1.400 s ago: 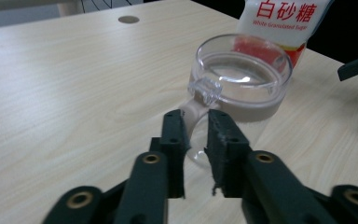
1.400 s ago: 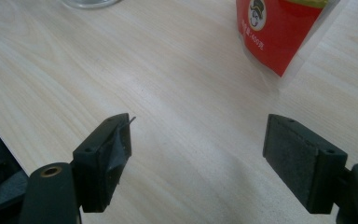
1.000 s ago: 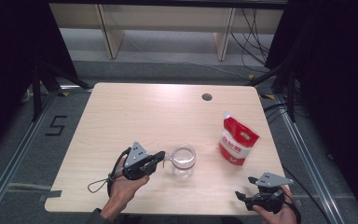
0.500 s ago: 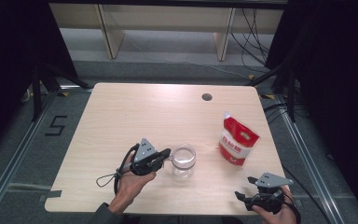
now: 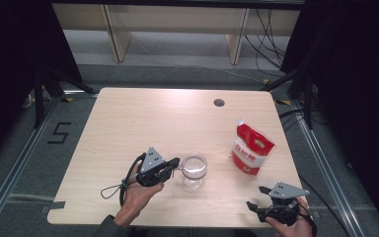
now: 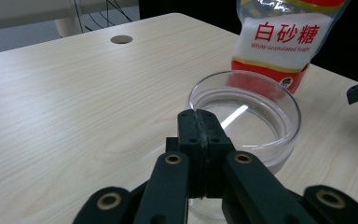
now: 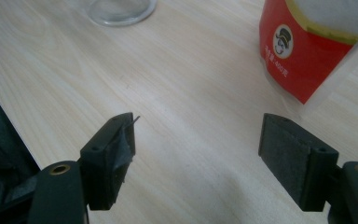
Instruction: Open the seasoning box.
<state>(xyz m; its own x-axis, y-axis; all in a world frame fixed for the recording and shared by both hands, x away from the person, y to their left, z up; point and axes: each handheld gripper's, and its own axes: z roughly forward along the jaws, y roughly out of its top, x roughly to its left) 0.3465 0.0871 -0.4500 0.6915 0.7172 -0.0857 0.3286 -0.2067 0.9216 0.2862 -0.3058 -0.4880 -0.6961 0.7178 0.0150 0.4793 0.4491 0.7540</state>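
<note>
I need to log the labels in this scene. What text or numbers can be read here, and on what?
"白砂糖" on the sugar bag, in red.
"White Granulated Sugar" on the same bag, beneath it.
"5" marked on the floor left of the table.
Small print beside the bag's hat logo: too blurred to read.

Your high view looks forward and down from above your side of the desk [image 5: 143,118], far enough to take in its whole top. Your left gripper view sits low and close, facing along the desk at the glass jar [image 6: 247,112] and the sugar bag [image 6: 284,37]. Your right gripper view looks steeply down from near the desk edge. All three share the jar and bag.
</note>
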